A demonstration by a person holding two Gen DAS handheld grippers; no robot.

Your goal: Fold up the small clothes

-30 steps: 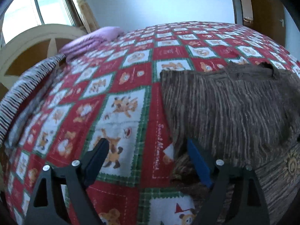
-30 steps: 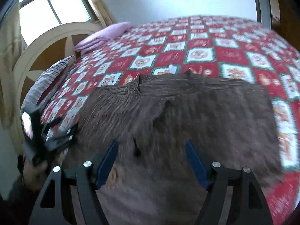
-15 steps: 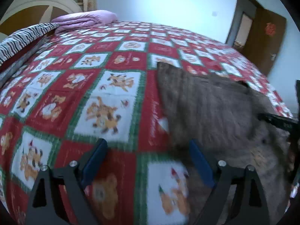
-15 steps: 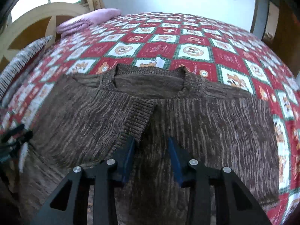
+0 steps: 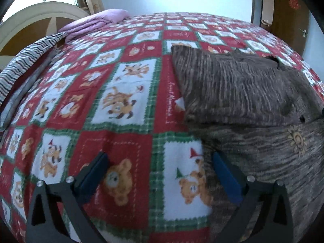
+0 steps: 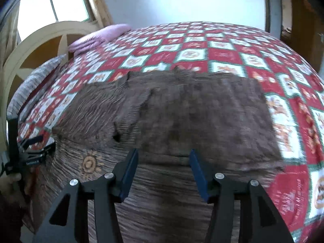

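Note:
A brown knitted sweater (image 6: 182,117) lies flat on the bed, sleeves folded inward over its body, a sun motif (image 6: 89,163) on the near part. It also shows at the right of the left wrist view (image 5: 243,93). My right gripper (image 6: 163,174) is open and empty, hovering over the sweater's middle near its lower part. My left gripper (image 5: 160,174) is open and empty above the quilt at the sweater's left edge; its right finger (image 5: 224,174) is over the knit. The left gripper also shows in the right wrist view (image 6: 34,154).
The bed carries a red, green and white teddy-bear quilt (image 5: 121,101). A folded purple blanket (image 5: 95,22) and a striped pillow (image 5: 26,60) lie by the arched headboard (image 6: 40,46). A window is behind it; a brown door (image 5: 287,12) is at the far right.
My right gripper narrowed half a second ago and has opened wide again, drawing back toward the sweater's lower part. My left gripper stayed open and swung back to the sweater's left edge.

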